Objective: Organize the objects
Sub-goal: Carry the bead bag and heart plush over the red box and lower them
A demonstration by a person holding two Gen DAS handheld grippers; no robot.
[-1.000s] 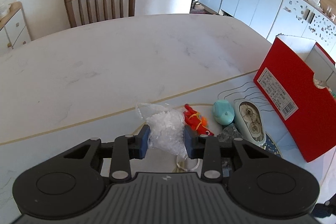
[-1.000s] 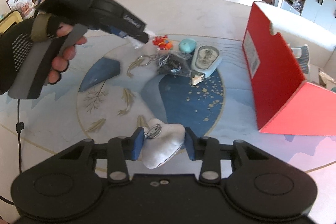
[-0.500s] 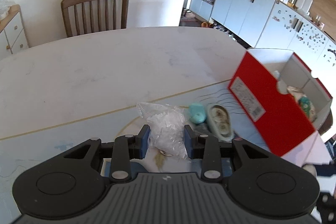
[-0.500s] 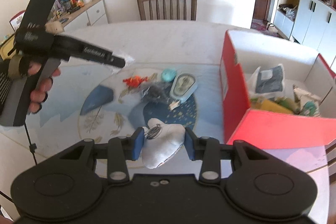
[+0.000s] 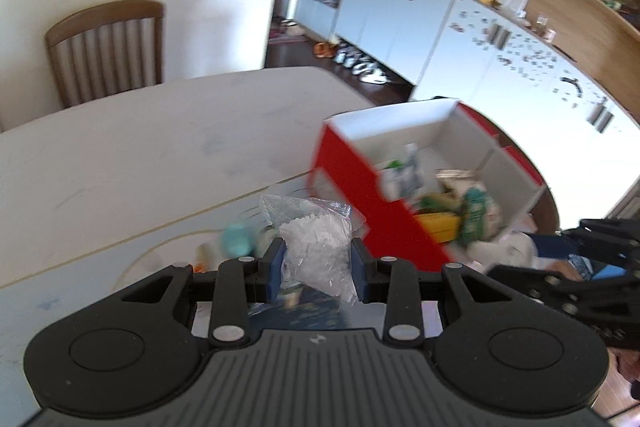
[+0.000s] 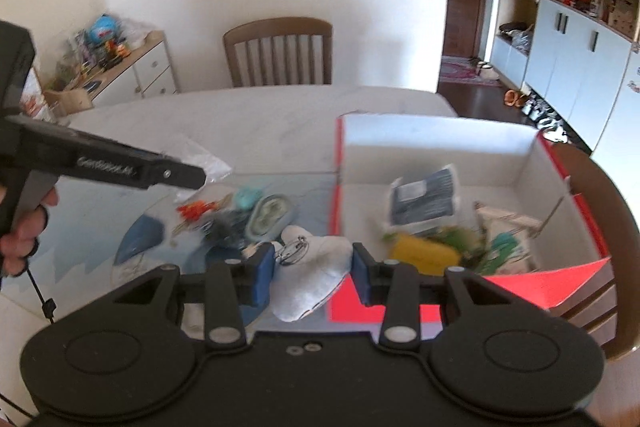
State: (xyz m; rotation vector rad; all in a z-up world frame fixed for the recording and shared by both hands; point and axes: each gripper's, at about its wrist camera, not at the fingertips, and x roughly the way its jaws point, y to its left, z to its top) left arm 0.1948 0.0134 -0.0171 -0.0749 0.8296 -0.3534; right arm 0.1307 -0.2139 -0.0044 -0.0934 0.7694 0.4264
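- Left wrist view: left gripper [image 5: 318,265] clamps a clear bag of white granules [image 5: 316,247], held above the table [image 5: 160,147] beside the red box [image 5: 360,187]; box contents visible
- Right wrist view: right gripper [image 6: 313,277] grips a white pouch with key ring [image 6: 310,277] near the box's front corner; loose items [image 6: 248,215] on the mat appear only here

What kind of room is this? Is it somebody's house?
Most likely a home dining room. There is a big table with a wooden chair pushed up to it, white cupboards with cluttered shelves above, and shoes on the floor by the doorway.
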